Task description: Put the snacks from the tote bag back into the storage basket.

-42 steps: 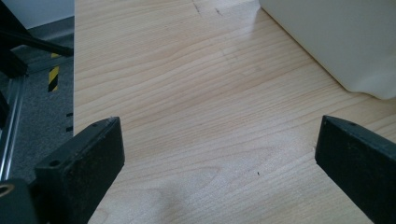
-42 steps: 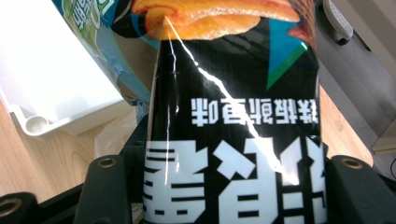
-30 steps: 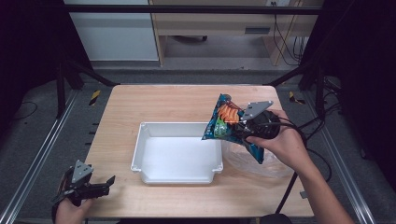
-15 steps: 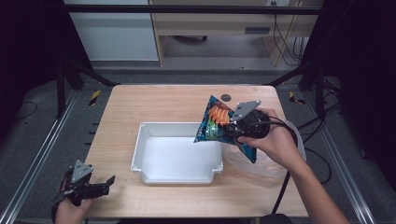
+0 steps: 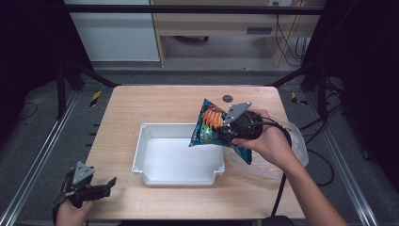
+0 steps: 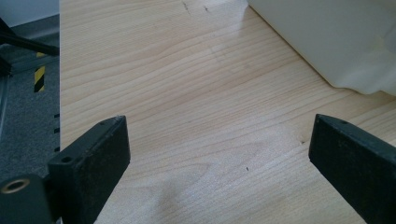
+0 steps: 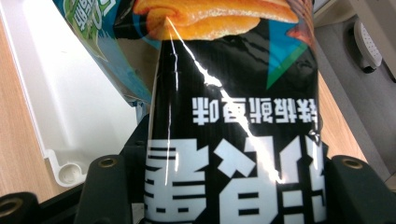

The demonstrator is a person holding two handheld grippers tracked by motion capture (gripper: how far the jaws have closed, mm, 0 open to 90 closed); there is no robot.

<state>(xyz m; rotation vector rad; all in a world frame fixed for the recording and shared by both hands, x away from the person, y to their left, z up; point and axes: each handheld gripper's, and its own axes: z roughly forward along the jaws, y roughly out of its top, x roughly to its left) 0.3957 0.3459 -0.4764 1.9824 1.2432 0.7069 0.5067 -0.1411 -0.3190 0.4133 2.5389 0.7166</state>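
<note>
the snack bag hangs tilted in the air above the right edge of the white tray, its blue, orange and black print facing left. the right gripper has its jaws clamped on the bag; in the right gripper view the bag sits squeezed between both jaws. a crumpled clear plastic bag lies just right of the tray. at the table's near left corner, the left gripper is spread wide, holding nothing over bare wood.
</note>
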